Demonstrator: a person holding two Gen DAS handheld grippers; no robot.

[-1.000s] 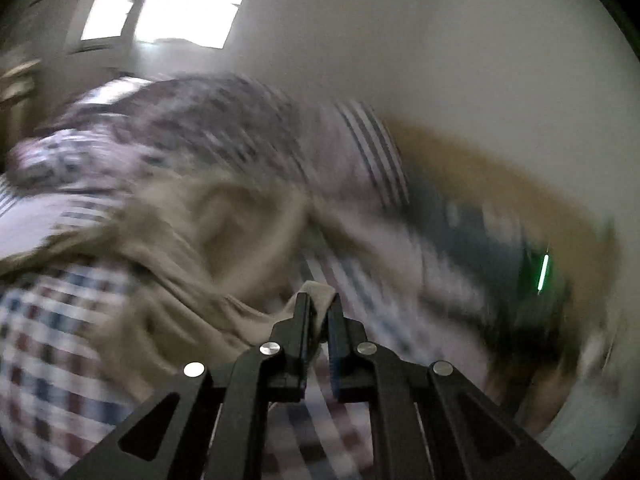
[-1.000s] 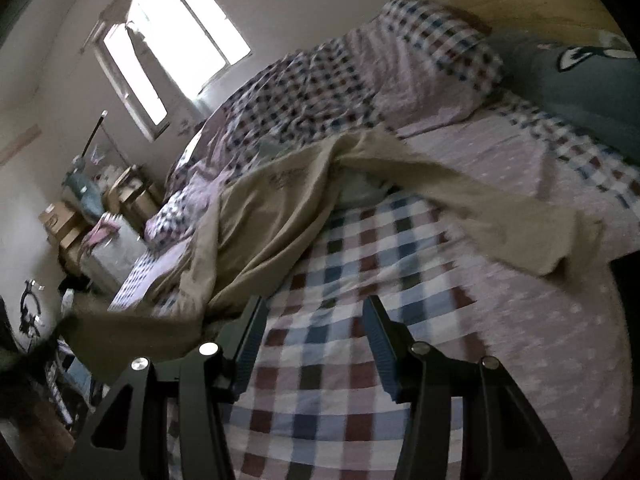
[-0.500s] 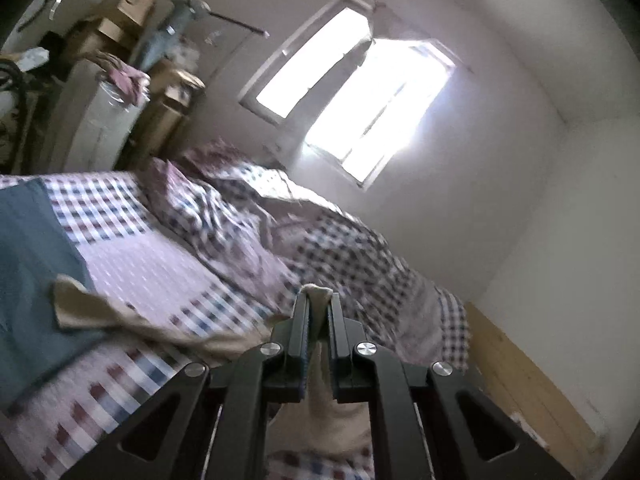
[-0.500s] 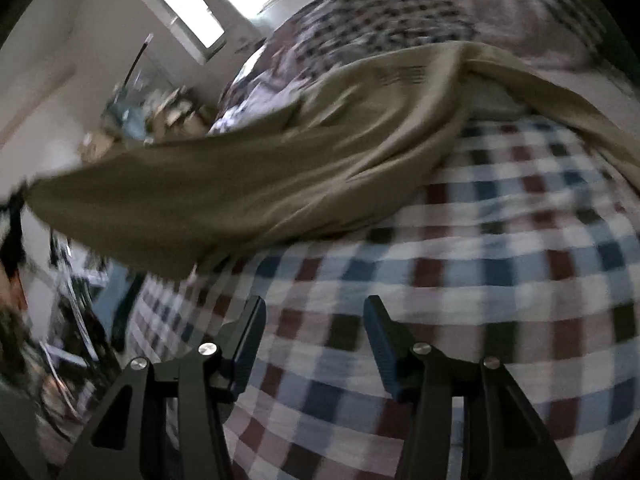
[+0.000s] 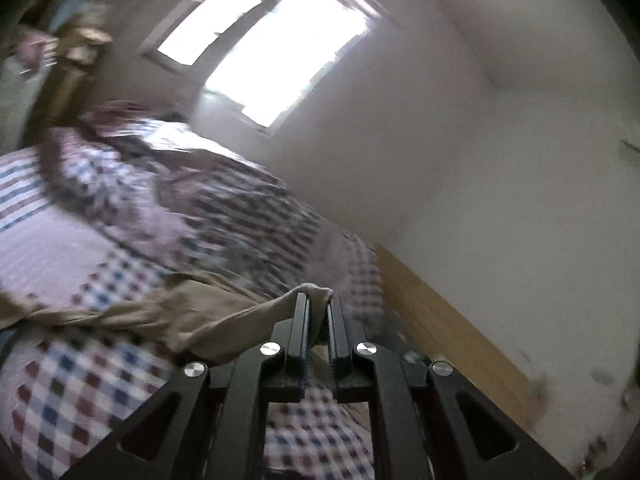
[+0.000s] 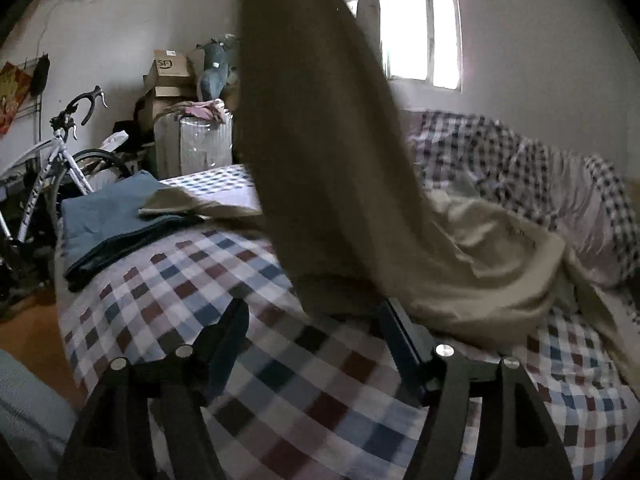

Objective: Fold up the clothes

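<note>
A beige garment (image 5: 168, 312) trails across the checked bed cover (image 5: 60, 384). My left gripper (image 5: 317, 300) is shut on one edge of it, cloth bunched between the fingertips, held above the bed. In the right wrist view the same beige garment (image 6: 320, 140) hangs as a tall sheet from above and drapes onto the bed (image 6: 312, 400). My right gripper (image 6: 316, 316) is open low over the cover, with the hanging cloth just beyond its fingertips and nothing between them. A folded blue-grey garment (image 6: 108, 216) lies at the bed's far left corner.
A rumpled checked quilt (image 6: 520, 160) is heaped at the back of the bed by the window (image 6: 416, 20). A bicycle (image 6: 48, 160), cardboard boxes (image 6: 168, 76) and a wrapped crate (image 6: 200, 144) crowd the floor left of the bed. A wooden headboard (image 5: 448, 328) runs along the white wall.
My left gripper has lifted the beige cloth higher and swung right. The right gripper has turned left toward the bed's corner, and the cloth now hangs upright in front of it.
</note>
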